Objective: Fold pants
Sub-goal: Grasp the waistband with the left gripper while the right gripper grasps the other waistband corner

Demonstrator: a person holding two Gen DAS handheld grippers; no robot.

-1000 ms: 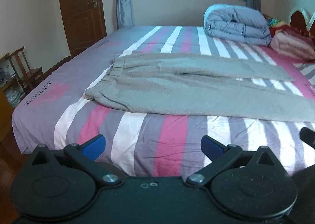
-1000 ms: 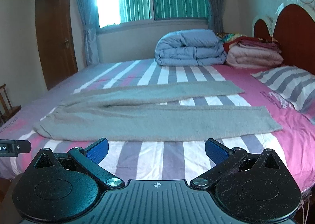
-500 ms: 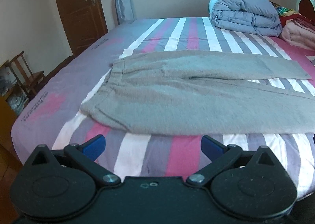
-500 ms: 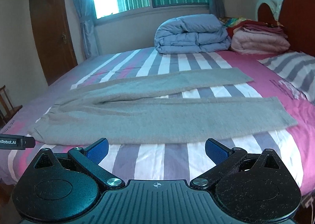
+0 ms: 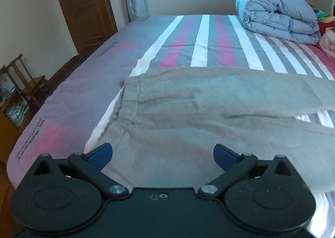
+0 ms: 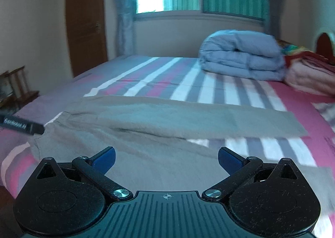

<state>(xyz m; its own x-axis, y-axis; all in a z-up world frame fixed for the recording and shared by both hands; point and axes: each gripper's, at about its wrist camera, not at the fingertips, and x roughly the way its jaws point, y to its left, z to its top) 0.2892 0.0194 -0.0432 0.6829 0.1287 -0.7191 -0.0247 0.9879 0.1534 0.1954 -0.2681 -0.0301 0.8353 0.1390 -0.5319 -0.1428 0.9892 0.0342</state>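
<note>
Left wrist view shows the grey soft-fabric pants lying flat on the bed with the pink, grey and white striped sheet. The left gripper hangs low over the near side of the garment, at the waistband end; its two blue-tipped fingers stand wide apart and hold nothing. The elastic waistband is just ahead and to the left of the jaws, and the two legs run away to the right, so the long axis of the pants lies across the view, not along the fingers.

From the right wrist view, the right gripper is also spread wide and empty, and it hovers over the near leg further along the garment. The far leg stretches to the right with a narrow gap of striped sheet between the two legs. A dark part of the left tool appears at the left edge, near the waistband.

I judge that the left gripper is nearer to the waist and the right one nearer to the middle of the near leg, so each would take the near edge on its own side and carry it over the far leg. A folded blue-grey quilt lies well apart, at the far side of the bed.
</note>
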